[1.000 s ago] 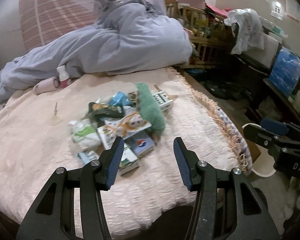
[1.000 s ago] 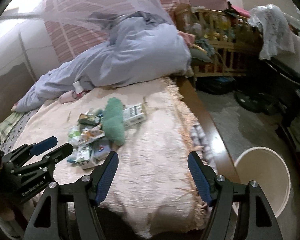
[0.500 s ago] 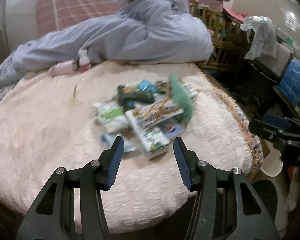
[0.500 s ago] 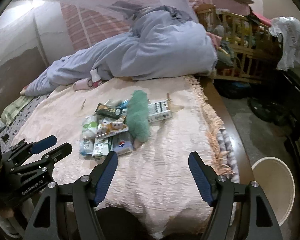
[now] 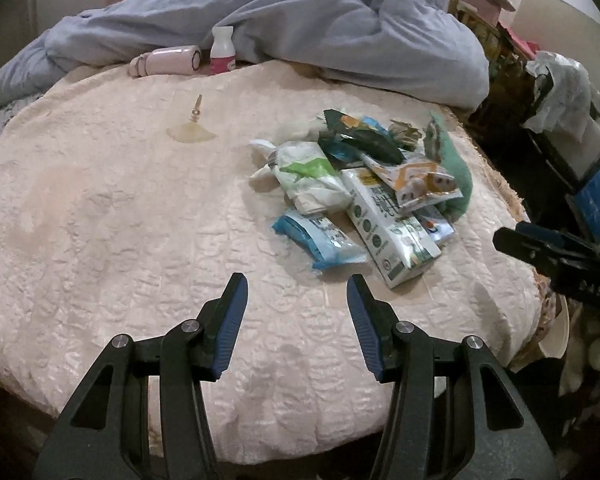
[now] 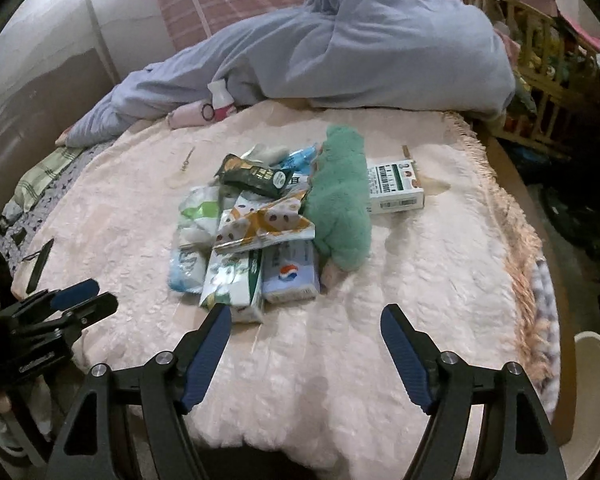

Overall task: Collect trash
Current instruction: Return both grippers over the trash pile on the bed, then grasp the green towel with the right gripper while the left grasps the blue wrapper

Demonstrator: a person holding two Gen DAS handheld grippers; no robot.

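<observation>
Our left gripper [image 5: 296, 296], black with blue ribbed pads, stands partly spread and empty at the bottom centre of its frame, above bare pink textured bedspread [image 5: 120, 220], just short of the heap of trash [image 5: 360, 196]. Our right gripper [image 6: 306, 326] stands wider, nothing between its pads; its left fingertip [image 6: 216, 320] meets the near end of a green-and-white carton [image 6: 236, 280] in the picture, though we cannot tell whether they touch. The trash lies at the centre of the right wrist frame and right of centre in the left one: in the right view we count one dark green snack packet [image 6: 258, 176], one orange-and-white torn wrapper [image 6: 260, 224], one blue-and-white box [image 6: 290, 274], one white box with a barcode [image 6: 396, 188] set apart at the right, and one green plush cloth [image 6: 340, 208] draped over the heap. Further wrappers overlap, so we cannot give a full count. One cream round bin [image 6: 592, 396] is cut off at the lower right edge. At the upper left, one pink-capped white bottle [image 5: 222, 52] and one pink cylindrical case [image 5: 168, 60] lie against a grey-blue quilt [image 5: 300, 20].
</observation>
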